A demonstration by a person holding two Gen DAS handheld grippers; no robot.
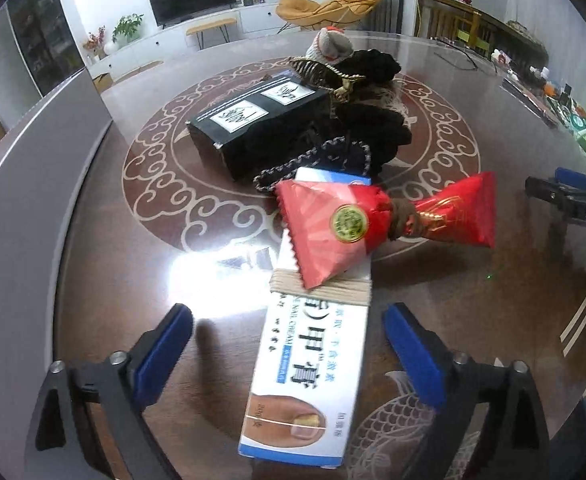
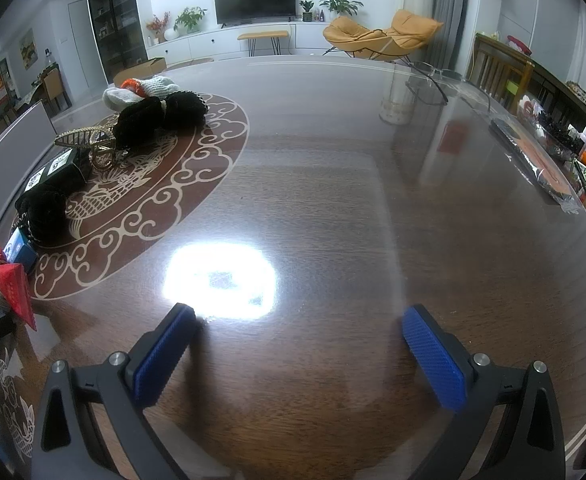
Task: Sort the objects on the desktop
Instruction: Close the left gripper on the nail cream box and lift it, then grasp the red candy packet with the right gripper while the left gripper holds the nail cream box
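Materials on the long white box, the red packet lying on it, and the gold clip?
White nail cream box: looks like printed coated cardboard, with sharp folded edges, a slight sheen, and a band of tan string wound round it.
Red packet: probably glossy plastic or foil film, given the zigzag-cut edge, creases and gold round sticker.
Gold hair clip: shiny ribbed surface, metal or metallised plastic; cannot tell which.

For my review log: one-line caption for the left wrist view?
Left gripper open astride white nail-cream box, red wrapped packet lying on it.
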